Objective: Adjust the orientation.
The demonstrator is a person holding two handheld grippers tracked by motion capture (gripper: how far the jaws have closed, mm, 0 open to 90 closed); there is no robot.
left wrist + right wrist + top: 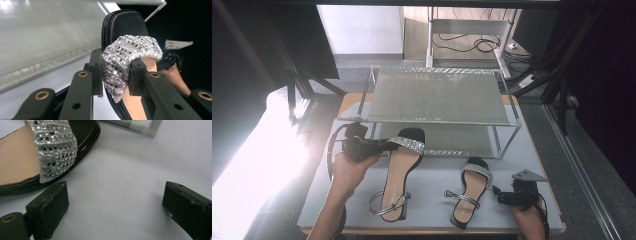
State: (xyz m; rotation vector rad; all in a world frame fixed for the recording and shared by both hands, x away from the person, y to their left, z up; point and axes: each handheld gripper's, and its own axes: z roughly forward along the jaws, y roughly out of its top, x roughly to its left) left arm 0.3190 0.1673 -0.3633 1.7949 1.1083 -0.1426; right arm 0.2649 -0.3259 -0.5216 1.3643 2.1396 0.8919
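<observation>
- Left gripper (388,145) is clamped on the glittering toe strap (130,56) of the left sandal (399,172), jaws pinching the strap from both sides in the left gripper view.
- That sandal looks to be tilted, toe end raised toward the shoe rack (437,95), heel and ankle strap down near the worktop (432,175); whether the heel touches the surface, I cannot tell.
- Its toe sits right at the rack's front edge, close by the lower shelf (452,137), not yet on it.
- Right gripper (504,196) rests low at the near right corner, jaws spread wide with nothing between them; the right gripper view shows bare worktop in the gap.
- The right sandal (469,192) lies flat on the worktop just beside that released gripper, untouched.
- My read: the job is putting the pair on the rack. The grab on the first sandal is done, and the lift looks to be in hand.
- Left to do: carry that sandal onto a shelf, let go, then pick up and place the second. Both shelves are bare, so this is an early stage.
</observation>
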